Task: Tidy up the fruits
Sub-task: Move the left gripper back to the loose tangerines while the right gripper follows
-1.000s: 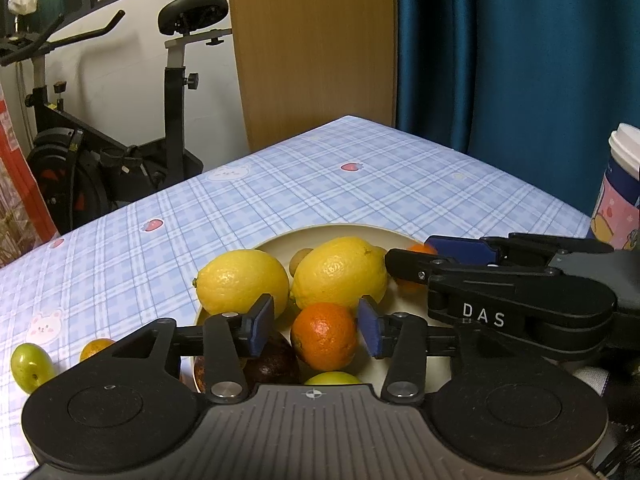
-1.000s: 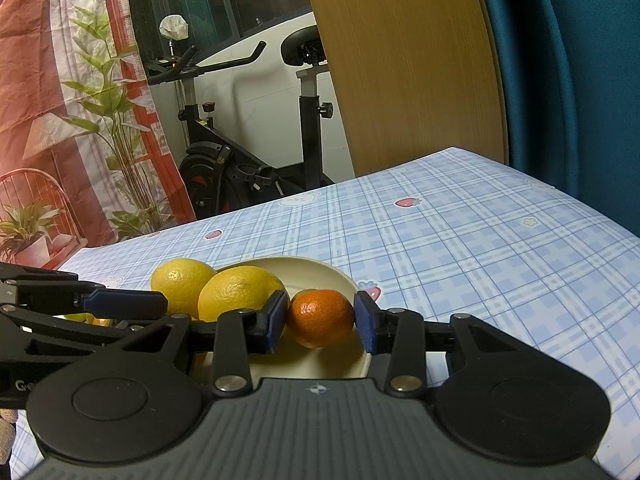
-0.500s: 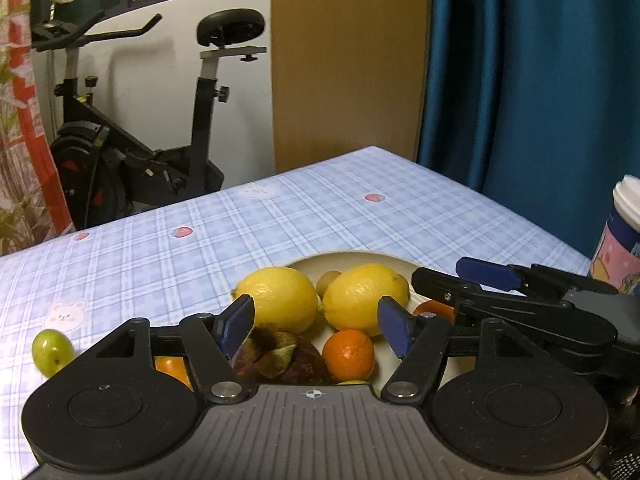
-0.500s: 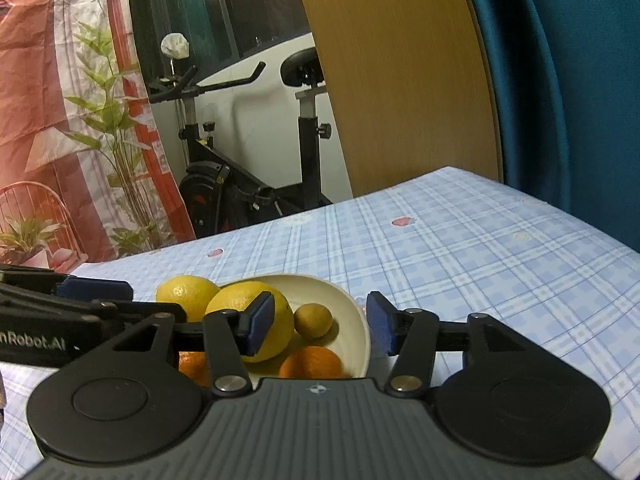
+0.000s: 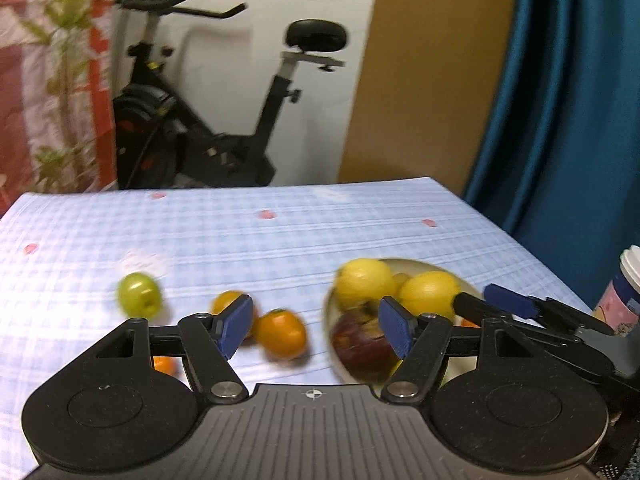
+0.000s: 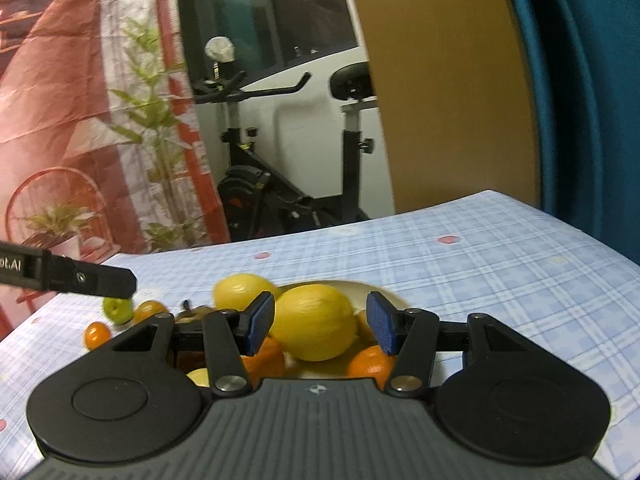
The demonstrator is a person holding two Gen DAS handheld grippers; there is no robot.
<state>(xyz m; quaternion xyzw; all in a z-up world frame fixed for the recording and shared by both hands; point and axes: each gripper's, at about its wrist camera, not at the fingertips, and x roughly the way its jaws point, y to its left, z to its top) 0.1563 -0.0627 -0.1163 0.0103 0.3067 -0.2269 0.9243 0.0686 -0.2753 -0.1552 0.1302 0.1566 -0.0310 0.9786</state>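
Observation:
A cream plate [image 5: 440, 270] holds two lemons [image 5: 362, 280], a dark purple fruit [image 5: 360, 346] and oranges; it also shows in the right wrist view [image 6: 384, 294]. My left gripper [image 5: 316, 324] is open and empty above the cloth, left of the plate. An orange [image 5: 282, 334], another orange [image 5: 226, 302] and a green fruit [image 5: 138, 294] lie loose on the table. My right gripper [image 6: 320, 322] is open and empty above the plate, in front of a lemon [image 6: 314, 322]. An orange [image 6: 370, 362] lies in the plate under it.
The table has a blue checked cloth [image 5: 240, 240]. A pink paper cup [image 5: 622, 296] stands at the right edge. An exercise bike [image 5: 224, 120], a wooden panel and a teal curtain stand beyond the table. A small orange [image 6: 96, 334] lies near the left.
My left gripper has swung left, away from the plate, and opened wider. My right gripper let go of its orange into the plate and has risen, staying open.

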